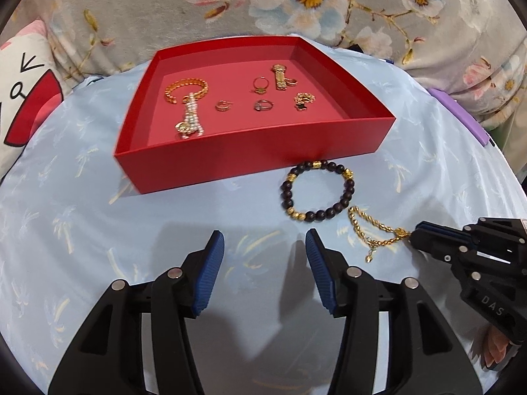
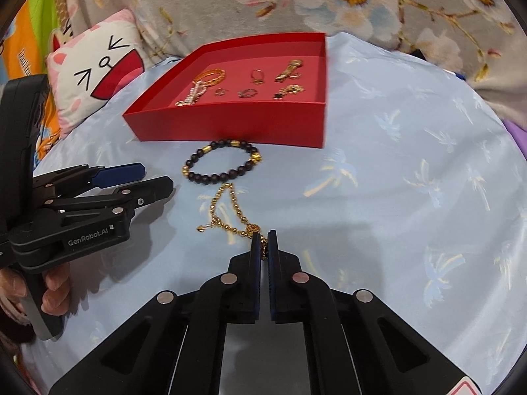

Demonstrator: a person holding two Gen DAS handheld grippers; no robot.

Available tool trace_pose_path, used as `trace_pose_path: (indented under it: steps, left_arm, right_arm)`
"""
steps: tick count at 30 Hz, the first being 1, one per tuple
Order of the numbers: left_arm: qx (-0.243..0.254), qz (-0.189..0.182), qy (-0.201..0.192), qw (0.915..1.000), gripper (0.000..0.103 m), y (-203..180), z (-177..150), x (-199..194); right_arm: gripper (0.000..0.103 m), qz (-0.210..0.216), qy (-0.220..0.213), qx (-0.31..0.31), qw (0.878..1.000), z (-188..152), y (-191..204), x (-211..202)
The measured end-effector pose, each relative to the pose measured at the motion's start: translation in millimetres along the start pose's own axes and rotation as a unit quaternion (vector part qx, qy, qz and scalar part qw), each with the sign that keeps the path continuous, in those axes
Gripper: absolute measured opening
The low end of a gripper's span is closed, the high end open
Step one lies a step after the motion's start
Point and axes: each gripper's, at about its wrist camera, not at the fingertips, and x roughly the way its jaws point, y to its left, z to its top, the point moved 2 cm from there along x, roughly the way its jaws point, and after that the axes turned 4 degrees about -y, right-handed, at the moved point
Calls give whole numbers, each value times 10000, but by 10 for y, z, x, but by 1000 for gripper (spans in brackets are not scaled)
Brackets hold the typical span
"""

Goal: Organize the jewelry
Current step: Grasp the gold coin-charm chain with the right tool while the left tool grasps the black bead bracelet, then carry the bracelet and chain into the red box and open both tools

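Note:
A red tray (image 1: 257, 146) (image 2: 230, 125) holds several gold pieces: a chain bracelet (image 1: 186, 90), a pearl piece (image 1: 189, 118), rings (image 1: 260, 84) and a watch-band piece (image 1: 280, 77). A dark bead bracelet (image 1: 318, 191) (image 2: 222, 161) lies on the cloth just in front of the tray. A gold chain bracelet (image 1: 375, 230) (image 2: 230, 210) lies nearer. My right gripper (image 2: 263, 242) (image 1: 413, 233) is shut on one end of the gold chain. My left gripper (image 1: 265, 243) (image 2: 158, 177) is open and empty, low over the cloth left of the chain.
A light blue cloth with palm prints (image 1: 82, 214) (image 2: 411, 181) covers the round surface. A cat-face pillow (image 1: 23, 98) (image 2: 95, 69) lies at the left. Flowered grey fabric (image 1: 296, 0) lies behind. A purple object (image 1: 461, 118) sits at the right edge.

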Motion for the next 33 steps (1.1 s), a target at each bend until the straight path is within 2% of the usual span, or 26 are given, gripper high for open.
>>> trace_pose_path:
  steps: [9,11,12,16,18,25,33]
  left_arm:
    - [-163,17,45,9999,49,-85,317,290]
    - [-118,84,44,9999,46,-107,322,332]
    - [-66,114,35,9999,42,-117,323,334]
    - [15,65,22,10000,14,-137,312,318]
    - [17,27,33,10000,7,-136,306,312]
    - [107,-76,-90,9999,7,-151,296,139]
    - [267,-152,-501,9983,7,-166,497,-385]
  right_arm:
    - [3,-93,-55,431,9990,-113,-291,-156]
    - [3,-73,-75,445,9990,-95,-298,-160]
    - [3,-60,-90,447,9989,-89,-298,-166]
    - [3,-7,-138,442,9989,-79,-283,-196]
    - [3,21,-168,448,9989,-71,-272,-219]
    - [3,127,-373,486,9980,23,-259,-369]
    - [3,256,-791,343,9959,378,-171,-669]
